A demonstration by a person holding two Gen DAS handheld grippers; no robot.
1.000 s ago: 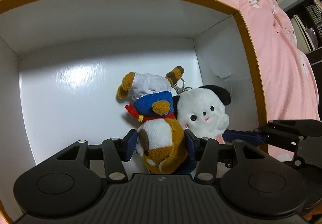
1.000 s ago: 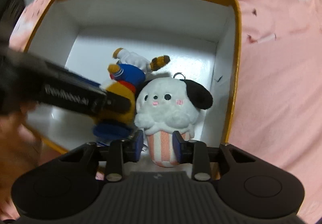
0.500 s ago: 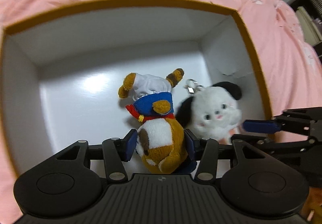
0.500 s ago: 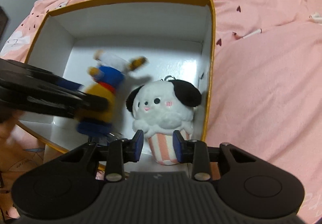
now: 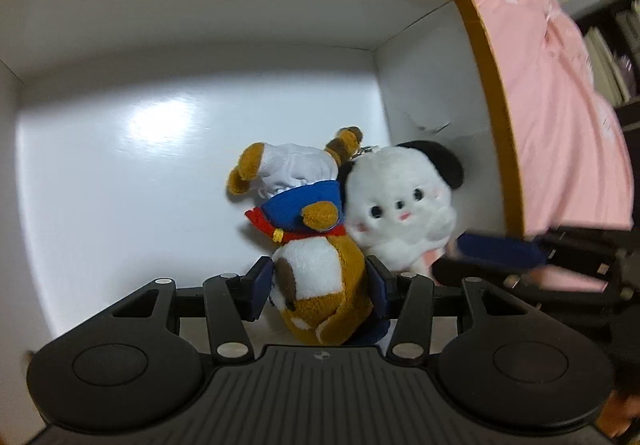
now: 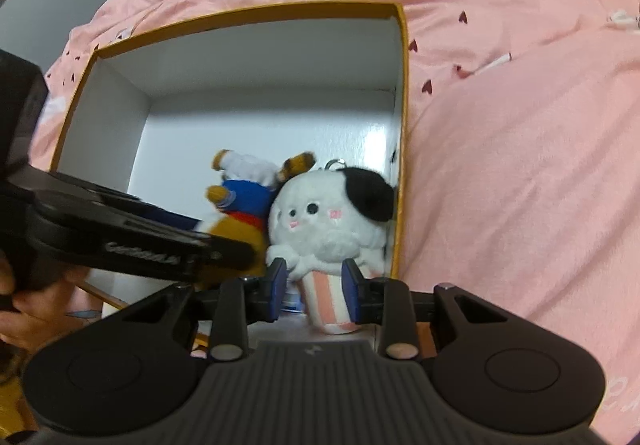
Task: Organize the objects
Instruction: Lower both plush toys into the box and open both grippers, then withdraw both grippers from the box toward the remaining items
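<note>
box: white inside, mustard-yellow rim (image 6: pixel 403 133), lying on the pink bedspread (image 6: pixel 520 165); both toys are over its right side
left gripper (image 5: pixel 318 287): blue pads pressed on both flanks of the brown dog plush (image 5: pixel 320 285), clamped on its body, toy upside down with legs toward the box floor
brown dog plush detail: white trousers, blue jacket, red scarf with a gold bell; right flank touching the white plush
right gripper (image 6: pixel 314 295): jaws closing; pads on either side of the striped pink-and-white cup base of the white dog plush (image 6: pixel 332 223), pressing it
white dog plush detail: white head, black ear, pink cheeks, metal keyring (image 6: pixel 335 164) on top; close to the right wall of the box, contact with that wall not clear
toy height: cannot tell whether either toy rests on the box floor or hangs above it
hand (image 6: pixel 28 309): person's left hand on the left gripper's handle, lower left of the right wrist view
background: shelves (image 5: pixel 608 57) at the far right of the left wrist view, blurred
</note>
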